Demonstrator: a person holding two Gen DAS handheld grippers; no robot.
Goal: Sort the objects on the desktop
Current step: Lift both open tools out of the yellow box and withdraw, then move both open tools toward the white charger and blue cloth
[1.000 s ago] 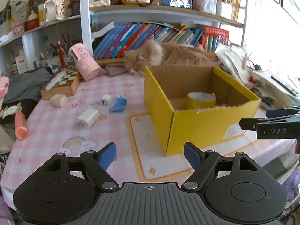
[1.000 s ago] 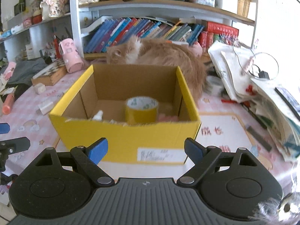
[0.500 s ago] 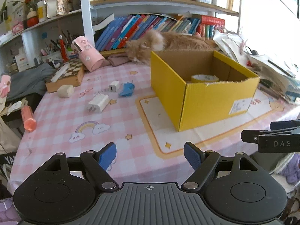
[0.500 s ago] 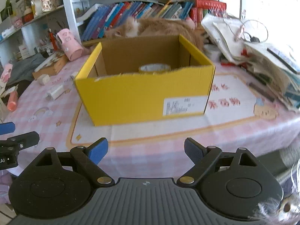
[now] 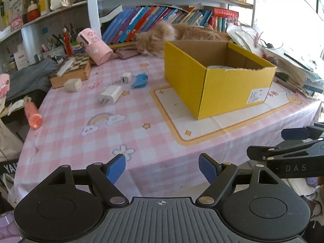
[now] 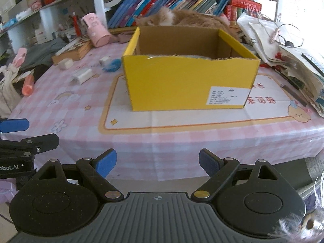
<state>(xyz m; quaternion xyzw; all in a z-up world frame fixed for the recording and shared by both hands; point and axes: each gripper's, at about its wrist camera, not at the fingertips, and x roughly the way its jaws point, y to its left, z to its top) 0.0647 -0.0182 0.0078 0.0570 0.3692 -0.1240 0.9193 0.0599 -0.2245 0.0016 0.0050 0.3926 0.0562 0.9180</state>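
Note:
A yellow cardboard box (image 5: pixel 232 85) (image 6: pixel 182 81) stands open on the pink checked tablecloth (image 5: pixel 101 133); its contents are hidden behind the front wall. Left of it lie a white charger (image 5: pixel 110 95), a small white plug (image 5: pixel 126 78), a blue crumpled item (image 5: pixel 140 80), a cream block (image 5: pixel 73 85) and an orange tube (image 5: pixel 33 114). My left gripper (image 5: pixel 162 169) is open and empty at the table's near edge. My right gripper (image 6: pixel 158 163) is also open and empty, in front of the box and off the table's edge.
An orange cat (image 5: pixel 182 35) lies behind the box against a row of books (image 5: pixel 154 22). A pink canister (image 5: pixel 94 48) leans on a chessboard box (image 5: pixel 70 70). Stacked papers and cables (image 6: pixel 287 54) crowd the right side. Grey cloth (image 5: pixel 28 77) hangs at the left.
Both grippers have drawn back from the box towards the table's near edge, so the box looks smaller and the tape roll inside has dropped out of sight. Both stayed open.

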